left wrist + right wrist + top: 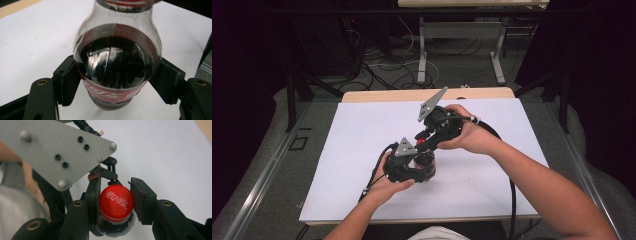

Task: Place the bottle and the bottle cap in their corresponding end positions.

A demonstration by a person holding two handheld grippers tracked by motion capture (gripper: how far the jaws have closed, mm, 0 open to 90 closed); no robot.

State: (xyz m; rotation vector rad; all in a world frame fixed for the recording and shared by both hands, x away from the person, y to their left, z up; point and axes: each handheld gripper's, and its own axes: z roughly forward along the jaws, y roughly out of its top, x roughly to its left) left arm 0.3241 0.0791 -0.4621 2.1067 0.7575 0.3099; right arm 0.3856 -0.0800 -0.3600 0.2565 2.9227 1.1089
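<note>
My left gripper (116, 82) clamps the cola bottle (117, 65) by its body, one pad pressing at nine o'clock and the other at three, just above the red label. The bottle stands on the white table (362, 150) near its middle, dark drink filling it to the shoulder. My right gripper (115, 202) comes down over it from one o'clock in the high view, its jaws closed narrowly on the red cap (116, 203), pads touching both sides.

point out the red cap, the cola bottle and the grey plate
red cap (116, 203), right gripper view, its printed top
cola bottle (116, 65), left gripper view, its dark rounded shoulder
grey plate (53, 150), right gripper view, its flat face
</note>
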